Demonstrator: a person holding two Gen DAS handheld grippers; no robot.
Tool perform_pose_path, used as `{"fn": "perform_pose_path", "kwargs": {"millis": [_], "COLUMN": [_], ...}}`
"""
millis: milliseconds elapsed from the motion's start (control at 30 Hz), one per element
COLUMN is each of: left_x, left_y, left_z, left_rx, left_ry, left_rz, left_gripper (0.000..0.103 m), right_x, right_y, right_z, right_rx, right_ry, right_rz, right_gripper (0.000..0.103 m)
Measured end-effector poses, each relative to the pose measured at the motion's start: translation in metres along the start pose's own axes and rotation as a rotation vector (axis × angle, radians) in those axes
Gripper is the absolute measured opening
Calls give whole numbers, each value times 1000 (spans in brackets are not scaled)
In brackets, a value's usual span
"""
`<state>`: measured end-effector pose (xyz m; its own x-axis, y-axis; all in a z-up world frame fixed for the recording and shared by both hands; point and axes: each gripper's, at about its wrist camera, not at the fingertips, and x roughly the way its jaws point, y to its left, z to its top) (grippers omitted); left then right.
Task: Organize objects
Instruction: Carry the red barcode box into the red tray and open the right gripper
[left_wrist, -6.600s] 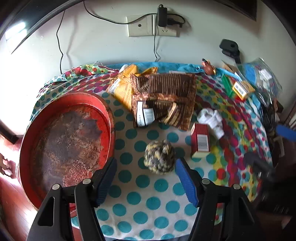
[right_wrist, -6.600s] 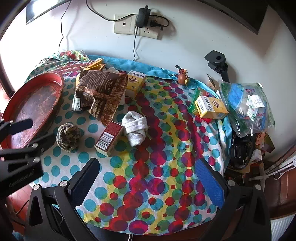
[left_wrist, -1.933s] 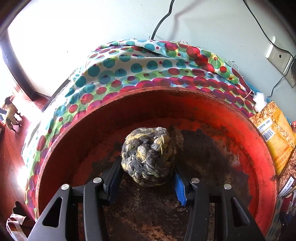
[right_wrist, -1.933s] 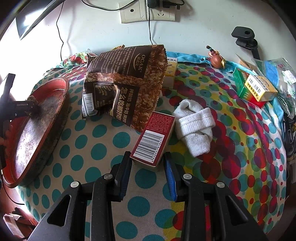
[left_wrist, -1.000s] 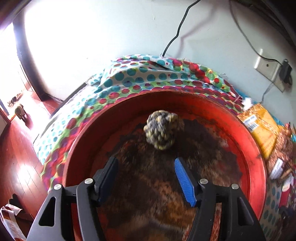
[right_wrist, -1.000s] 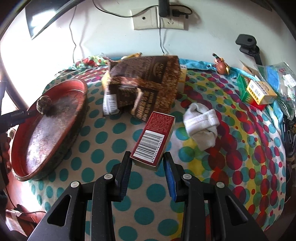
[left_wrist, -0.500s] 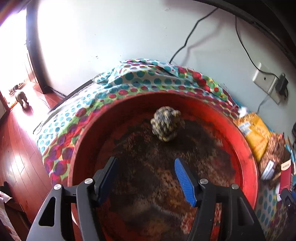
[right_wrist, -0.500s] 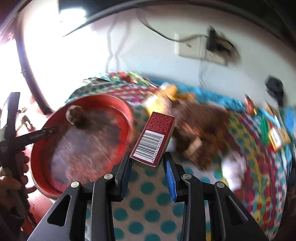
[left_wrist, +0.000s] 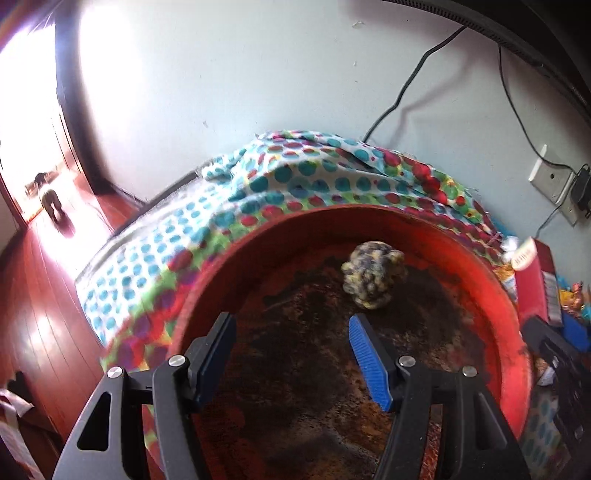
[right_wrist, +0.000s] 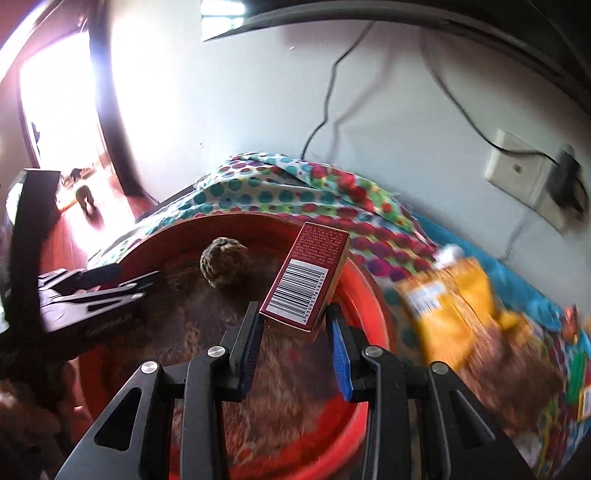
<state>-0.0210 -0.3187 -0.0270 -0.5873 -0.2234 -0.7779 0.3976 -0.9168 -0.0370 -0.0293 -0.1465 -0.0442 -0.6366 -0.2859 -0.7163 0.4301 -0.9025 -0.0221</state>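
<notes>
A woven rope ball (left_wrist: 373, 277) lies inside the round red tray (left_wrist: 436, 236) near its far rim; it also shows in the right wrist view (right_wrist: 221, 266). My left gripper (left_wrist: 291, 354) is open and empty above the tray's near half, short of the ball. My right gripper (right_wrist: 295, 347) is shut on a dark red box (right_wrist: 306, 280) with a barcode and holds it above the tray (right_wrist: 369, 295). The box (left_wrist: 535, 280) appears at the right edge of the left wrist view. The left gripper (right_wrist: 129, 280) shows at the left of the right wrist view.
The tray sits on a table covered with a dotted cloth (left_wrist: 295, 177) against a white wall with a socket (right_wrist: 524, 173) and cables. A yellow snack bag (right_wrist: 447, 299) and brown bags lie right of the tray. A wooden floor (left_wrist: 33, 295) drops away on the left.
My left gripper let go of the rope ball in the tray, opened and pulled back. My right gripper lifted the red box off the cloth and carried it left over the tray.
</notes>
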Motion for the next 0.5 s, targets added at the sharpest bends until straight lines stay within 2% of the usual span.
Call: {"fn": "perform_pose_path", "kwargs": {"millis": [200, 300, 500], "left_x": [12, 17, 20], "left_y": [15, 22, 28], "left_z": [19, 25, 26], "left_rx": [21, 19, 11], "left_ry": [-27, -44, -34], "left_rz": [42, 59, 48], "left_gripper": [65, 65, 65], "right_x": [59, 81, 110], "right_y": [11, 12, 11], "right_z": [23, 30, 37], "right_rx": [0, 1, 7], "right_ry": [113, 154, 209], "right_rz": [23, 0, -18], "right_gripper": [32, 32, 32]}}
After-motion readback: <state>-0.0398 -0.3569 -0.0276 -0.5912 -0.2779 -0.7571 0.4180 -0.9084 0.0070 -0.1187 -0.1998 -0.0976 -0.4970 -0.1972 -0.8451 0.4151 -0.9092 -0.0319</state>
